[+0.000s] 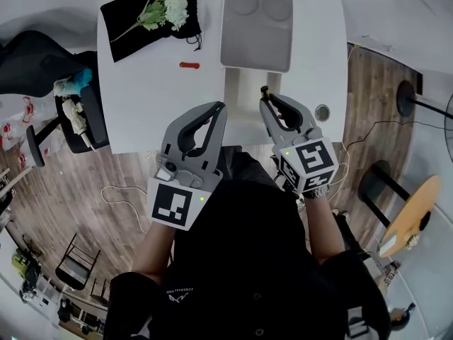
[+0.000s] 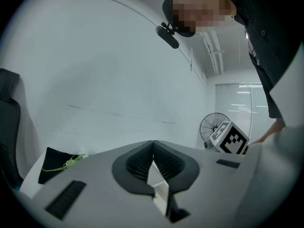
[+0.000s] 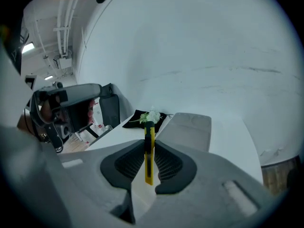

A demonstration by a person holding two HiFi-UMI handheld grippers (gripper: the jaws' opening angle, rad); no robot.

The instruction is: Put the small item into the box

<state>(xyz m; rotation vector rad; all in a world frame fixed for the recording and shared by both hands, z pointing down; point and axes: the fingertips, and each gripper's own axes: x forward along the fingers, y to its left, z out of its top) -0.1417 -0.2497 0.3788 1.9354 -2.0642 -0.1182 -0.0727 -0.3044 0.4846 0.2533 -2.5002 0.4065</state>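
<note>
My right gripper (image 1: pixel 265 95) is shut on a thin yellow and black utility knife (image 3: pixel 149 152), which stands upright between the jaws and sticks out past the tips. It hangs over the right side of the open white box (image 1: pixel 243 99) near the table's front edge. The box's grey lid (image 1: pixel 256 28) lies flat behind the box and also appears in the right gripper view as the lid (image 3: pixel 188 130). My left gripper (image 1: pixel 220 108) is shut with nothing in it, by the box's left wall; its tips (image 2: pixel 153 147) meet.
A small red item (image 1: pixel 189 65) lies on the white table (image 1: pixel 141 98) left of the box. A black cloth (image 1: pixel 141 20) with white flowers (image 1: pixel 172 2) sits at the back left. A round disc (image 1: pixel 323 112) lies right of the box. A chair (image 1: pixel 42 76) stands left.
</note>
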